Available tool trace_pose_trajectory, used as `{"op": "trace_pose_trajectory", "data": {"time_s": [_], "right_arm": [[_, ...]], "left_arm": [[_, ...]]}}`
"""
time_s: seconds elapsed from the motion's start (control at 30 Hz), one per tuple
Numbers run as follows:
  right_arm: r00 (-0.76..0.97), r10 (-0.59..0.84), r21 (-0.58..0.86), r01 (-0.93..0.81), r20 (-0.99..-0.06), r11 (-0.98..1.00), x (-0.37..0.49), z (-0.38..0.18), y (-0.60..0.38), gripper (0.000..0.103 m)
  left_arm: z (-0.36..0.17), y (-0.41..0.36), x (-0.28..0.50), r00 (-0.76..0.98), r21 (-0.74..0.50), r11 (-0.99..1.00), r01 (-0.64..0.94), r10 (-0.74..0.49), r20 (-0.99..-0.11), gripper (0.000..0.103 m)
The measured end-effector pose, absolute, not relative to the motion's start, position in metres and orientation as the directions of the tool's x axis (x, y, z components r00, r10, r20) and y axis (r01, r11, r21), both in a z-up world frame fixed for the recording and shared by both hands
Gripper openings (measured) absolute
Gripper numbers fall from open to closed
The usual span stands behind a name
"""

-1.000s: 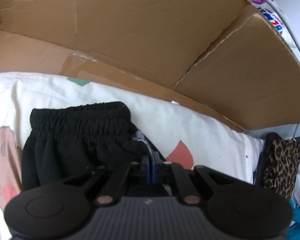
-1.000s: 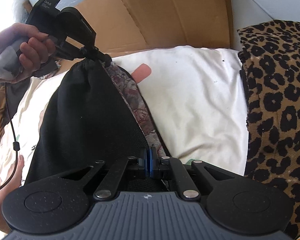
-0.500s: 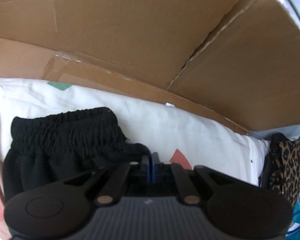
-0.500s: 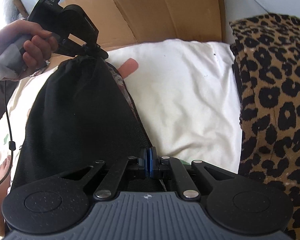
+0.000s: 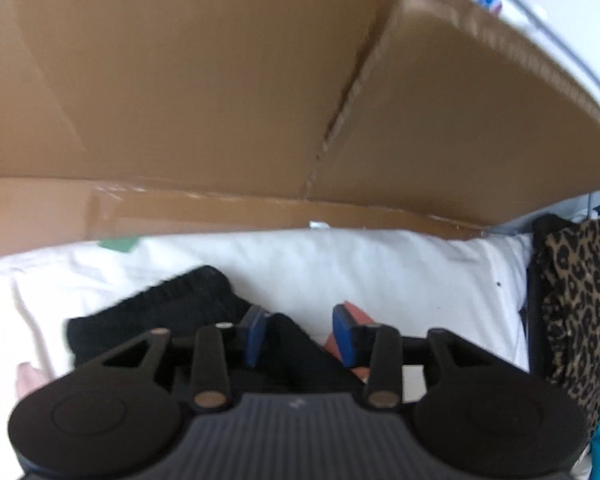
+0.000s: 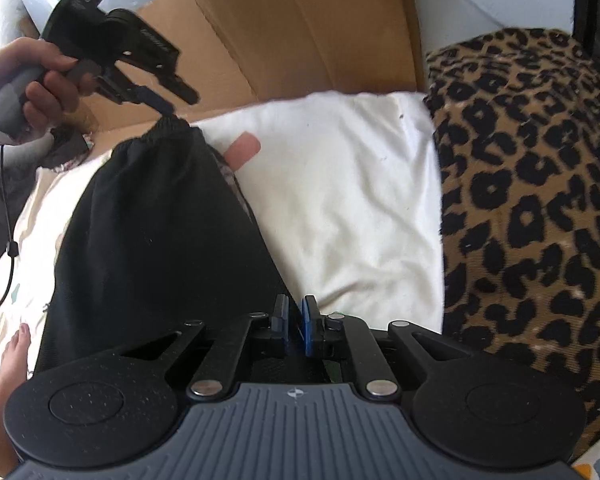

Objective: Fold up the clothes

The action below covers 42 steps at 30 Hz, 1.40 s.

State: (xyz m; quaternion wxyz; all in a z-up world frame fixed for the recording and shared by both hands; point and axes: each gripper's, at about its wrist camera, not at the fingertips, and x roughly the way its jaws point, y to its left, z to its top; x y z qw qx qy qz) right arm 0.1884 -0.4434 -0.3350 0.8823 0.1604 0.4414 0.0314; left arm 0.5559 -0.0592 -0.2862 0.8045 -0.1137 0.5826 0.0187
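Black shorts (image 6: 152, 240) lie flat on the white bedsheet (image 6: 352, 184), their long axis running from the near edge of the right wrist view up and away to the elastic waistband (image 6: 168, 126) at the far left. A patterned lining peeks out along the right-hand edge.

Left gripper (image 5: 300, 334) has its blue-padded fingers (image 5: 343, 334) spread well apart, with a fold of the black cloth lying between and below them but not pinched; seen from the right wrist camera, this gripper hovers just above the waistband, held by a hand (image 6: 40, 84). Right gripper (image 6: 295, 330) sits at the near end of the garment, its fingers slightly apart with only a narrow gap, and nothing is visibly gripped in it.

So each gripper stands at one end of the long axis, left nearer the waistband, right nearer the leg end. Whether the shorts were just laid down or are about to be taken up cannot be told. A leopard-print cloth (image 6: 532, 200) lies to the right, cardboard (image 5: 260, 80) beyond.
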Motion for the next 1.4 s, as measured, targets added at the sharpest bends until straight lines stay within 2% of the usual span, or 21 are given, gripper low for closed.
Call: {"op": "trace_pose_trajectory", "data": {"time_s": [0.27,0.5,0.67,1.03,1.4], "right_arm": [[0.618,0.204,0.329,0.093,-0.759,0.940,0.170,-0.326,-0.445,0.006],[0.557,0.248,0.340,0.066,-0.793,0.938,0.150,-0.338,-0.432,0.006],[0.530,0.240,0.331,0.082,-0.814,0.940,0.149,-0.350,-0.427,0.006],[0.527,0.198,0.305,0.125,-0.827,0.944,0.158,-0.358,-0.431,0.010],[0.508,0.168,0.268,0.131,-0.845,0.954,0.153,-0.360,-0.429,0.010]], "left_arm": [[-0.269,-0.033,0.545,0.318,-0.071,0.985,-0.158,-0.017,-0.948,0.039],[-0.301,-0.037,0.534,0.262,-0.045,0.994,-0.096,-0.019,-0.965,0.036],[-0.327,-0.038,0.532,0.257,0.015,0.994,-0.108,0.042,-0.965,0.036],[-0.344,-0.033,0.557,0.277,0.022,0.984,-0.175,0.071,-0.958,0.038],[-0.342,-0.031,0.559,0.284,0.031,0.984,-0.173,0.080,-0.956,0.039]]}}
